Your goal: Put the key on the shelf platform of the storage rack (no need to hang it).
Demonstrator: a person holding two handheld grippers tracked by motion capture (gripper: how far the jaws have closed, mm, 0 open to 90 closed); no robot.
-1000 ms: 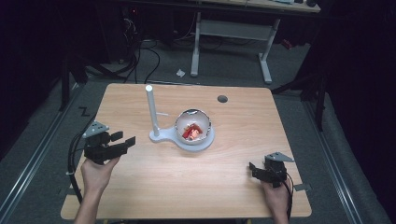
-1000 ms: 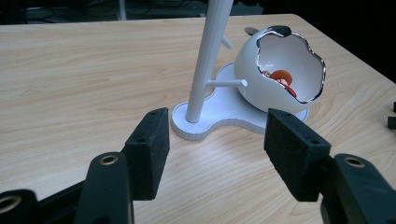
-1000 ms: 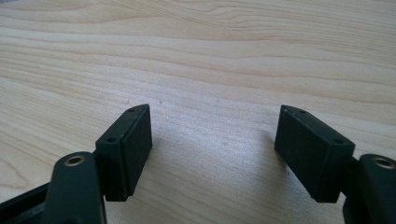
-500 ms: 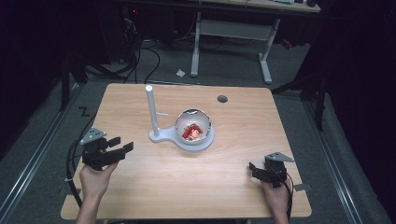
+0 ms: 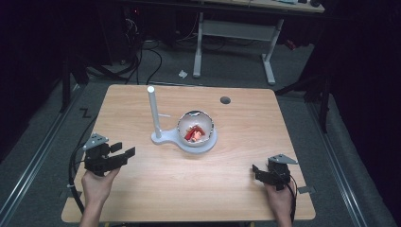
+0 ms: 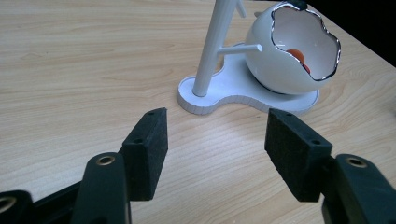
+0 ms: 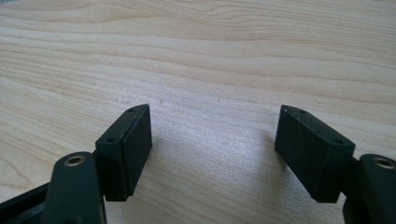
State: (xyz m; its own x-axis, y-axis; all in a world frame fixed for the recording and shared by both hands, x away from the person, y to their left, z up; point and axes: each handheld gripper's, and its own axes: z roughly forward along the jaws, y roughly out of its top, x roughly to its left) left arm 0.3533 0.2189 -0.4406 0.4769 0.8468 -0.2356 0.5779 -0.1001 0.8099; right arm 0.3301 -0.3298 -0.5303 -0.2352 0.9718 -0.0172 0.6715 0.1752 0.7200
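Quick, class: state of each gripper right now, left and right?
Left gripper: open, holding nothing, aimed at the white stand.
Right gripper: open, holding nothing, over bare table.

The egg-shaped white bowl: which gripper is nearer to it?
Left. The left gripper is to the left of the bowl, pointing toward it; the right gripper lies farther, near the table's front right corner.
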